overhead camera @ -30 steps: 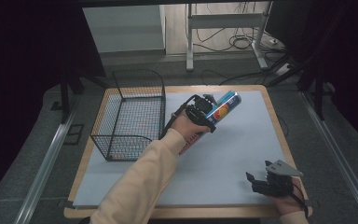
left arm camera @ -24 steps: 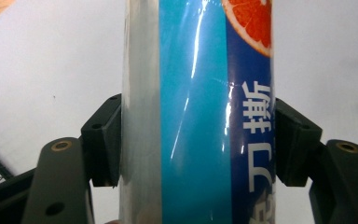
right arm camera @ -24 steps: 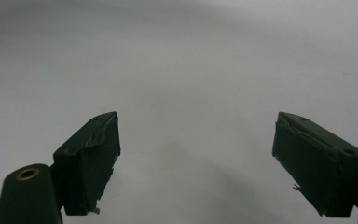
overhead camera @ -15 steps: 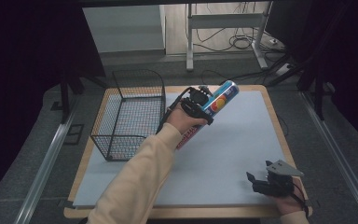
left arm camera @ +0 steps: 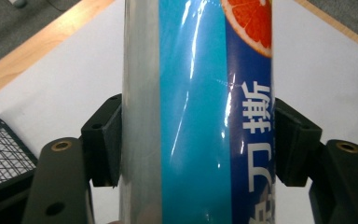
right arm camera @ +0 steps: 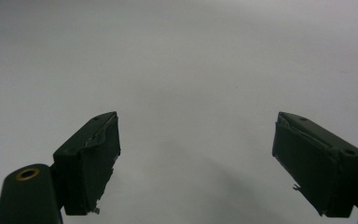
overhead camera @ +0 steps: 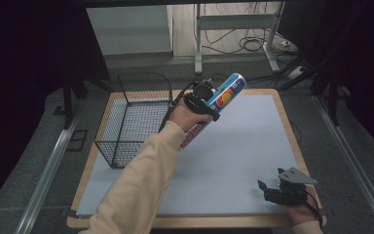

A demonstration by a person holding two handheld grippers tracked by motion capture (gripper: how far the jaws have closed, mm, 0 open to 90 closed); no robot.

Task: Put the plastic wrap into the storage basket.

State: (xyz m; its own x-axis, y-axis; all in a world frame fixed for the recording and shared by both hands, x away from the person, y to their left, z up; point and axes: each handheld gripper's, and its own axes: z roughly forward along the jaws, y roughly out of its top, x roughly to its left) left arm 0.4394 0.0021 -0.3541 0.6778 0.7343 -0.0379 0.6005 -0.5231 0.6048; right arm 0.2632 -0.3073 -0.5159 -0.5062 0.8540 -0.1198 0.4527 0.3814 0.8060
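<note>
— What sits closest to the person's edge of the table?

— The right gripper [overhead camera: 272,187], low at the near right corner of the pale mat [overhead camera: 243,146]. In its own view its jaws stand wide apart with nothing between them, just bare mat beneath.

— And farther in?

— A long cream sleeve [overhead camera: 136,185] reaches from the bottom edge toward the middle of the table. At its end the left gripper [overhead camera: 205,97] is raised above the mat's far half, clamped on a blue tube [overhead camera: 224,95].

— How firm is that hold?

— In the left gripper view both black pads press against the tube's sides, one on each flank, so the jaws are closed on it as far as its width allows. The tube [left arm camera: 198,112] carries an orange slice picture and white characters on blue.

— How does the tube lie?

— Tilted, its far end pointing up and away to the right, clear of the table.

— Anything beyond?

— A black wire basket [overhead camera: 126,141] stands on the mat's left side, just left of the raised hand.
</note>
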